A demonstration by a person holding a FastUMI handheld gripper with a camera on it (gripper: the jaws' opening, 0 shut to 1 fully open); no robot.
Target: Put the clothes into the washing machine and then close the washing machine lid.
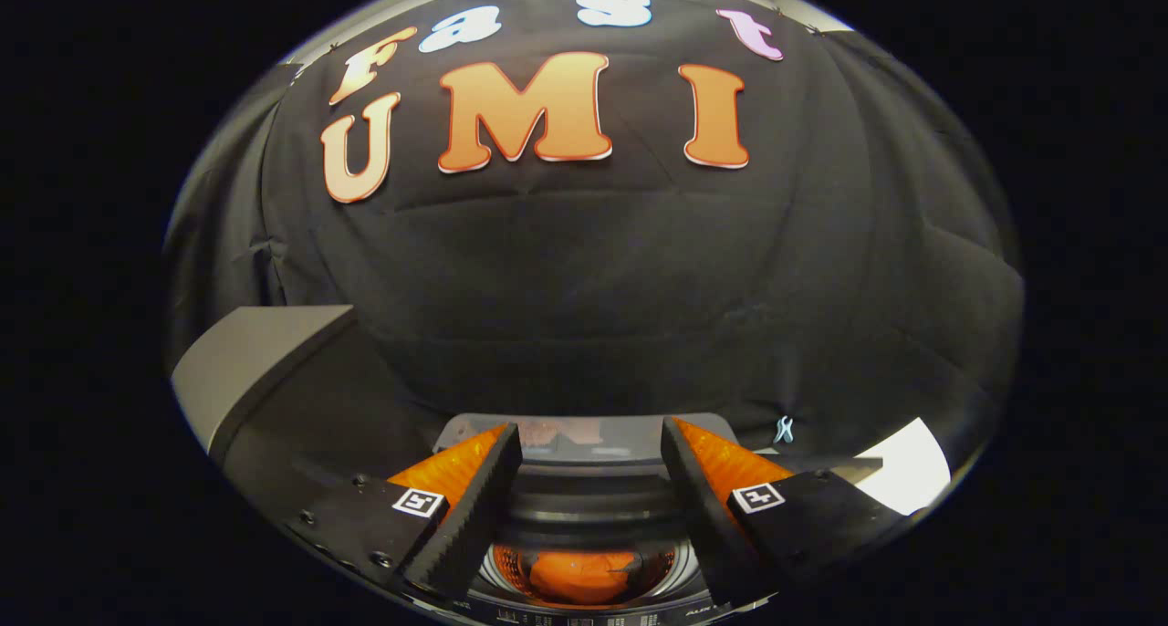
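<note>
A top-loading washing machine (pixel 593 507) sits low, just ahead of and below my fingers. Its lid (pixel 584 439) stands raised at the back, showing between the fingertips. An orange piece of clothing (pixel 584 576) lies inside the round drum, below the gap between the fingers. My gripper (pixel 591 430) is open and above the machine's opening, with nothing held between its fingers.
A grey slab-like surface (pixel 255 361) juts out to the left of the machine. A white patch (pixel 903 466) lies to the right beyond the right finger. A small pale clip (pixel 783 430) hangs on the black cloth wall behind the machine.
</note>
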